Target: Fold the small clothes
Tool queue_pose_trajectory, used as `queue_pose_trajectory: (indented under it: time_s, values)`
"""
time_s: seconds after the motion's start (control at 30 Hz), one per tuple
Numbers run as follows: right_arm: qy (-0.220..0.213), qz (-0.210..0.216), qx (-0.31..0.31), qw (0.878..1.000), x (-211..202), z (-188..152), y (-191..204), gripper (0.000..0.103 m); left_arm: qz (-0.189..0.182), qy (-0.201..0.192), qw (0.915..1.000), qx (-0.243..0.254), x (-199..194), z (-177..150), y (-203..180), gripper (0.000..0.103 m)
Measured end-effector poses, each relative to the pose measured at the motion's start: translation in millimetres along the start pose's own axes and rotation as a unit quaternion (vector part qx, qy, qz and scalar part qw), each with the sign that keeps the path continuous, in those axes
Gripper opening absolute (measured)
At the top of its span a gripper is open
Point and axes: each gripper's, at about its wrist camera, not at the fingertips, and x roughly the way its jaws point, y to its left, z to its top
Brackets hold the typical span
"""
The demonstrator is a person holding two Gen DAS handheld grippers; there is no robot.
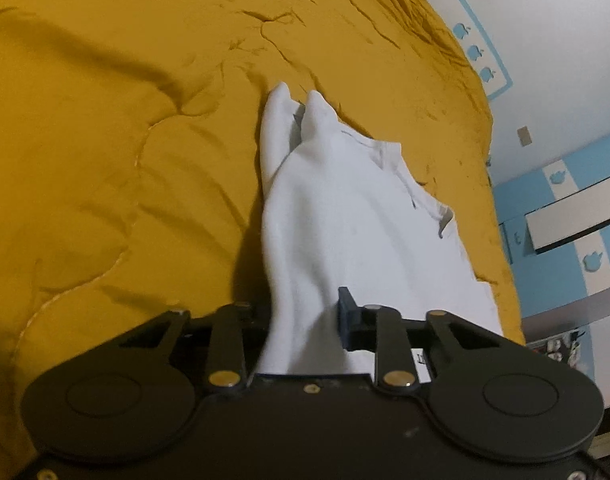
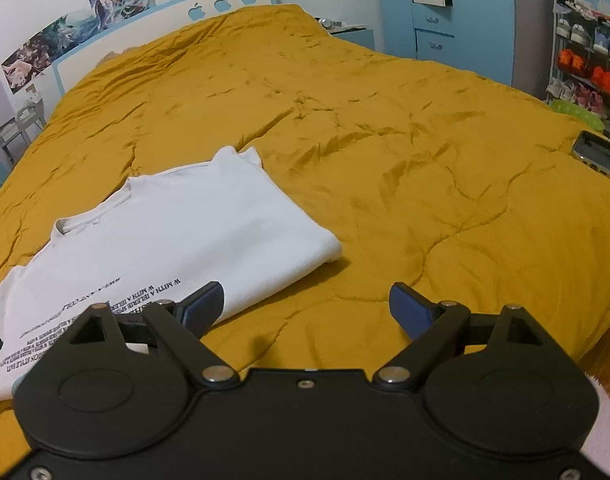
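A white T-shirt (image 2: 193,224) with black printed text lies on the mustard-yellow bedcover (image 2: 385,120), one side folded over. In the left wrist view the same T-shirt (image 1: 337,208) rises in a bunched ridge from the bedcover (image 1: 105,120) into my left gripper (image 1: 303,312), which is shut on the cloth. Only one of its fingers (image 1: 347,312) shows; the fabric hides the other. My right gripper (image 2: 305,304) stands open just off the shirt's folded right edge, with nothing between its fingers. Its left fingertip sits over the shirt's edge.
A phone (image 2: 597,154) lies on the bedcover at the far right. Behind the bed stand a white and blue headboard (image 2: 165,20), a blue cabinet (image 2: 437,28) and a shoe rack (image 2: 589,60). Wrinkled bedcover stretches beyond and to the right of the shirt.
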Motion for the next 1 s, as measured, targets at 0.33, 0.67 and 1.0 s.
queue_pose_trajectory:
  time_s: [0.33, 0.67, 1.0]
  values:
    - [0.005, 0.005, 0.012, 1.0, 2, 0, -6, 0.091, -0.001, -0.022, 0.9993, 0.031, -17, 6, -30, 0.015]
    - [0.01, 0.021, 0.04, 0.999, 3, 2, -24, 0.091, -0.024, -0.032, 0.9936, 0.105, -18, 11, -117, 0.01]
    - [0.013, 0.047, 0.086, 0.995, 7, 9, -57, 0.092, -0.058, -0.008, 0.9847, 0.164, 33, -9, -229, 0.006]
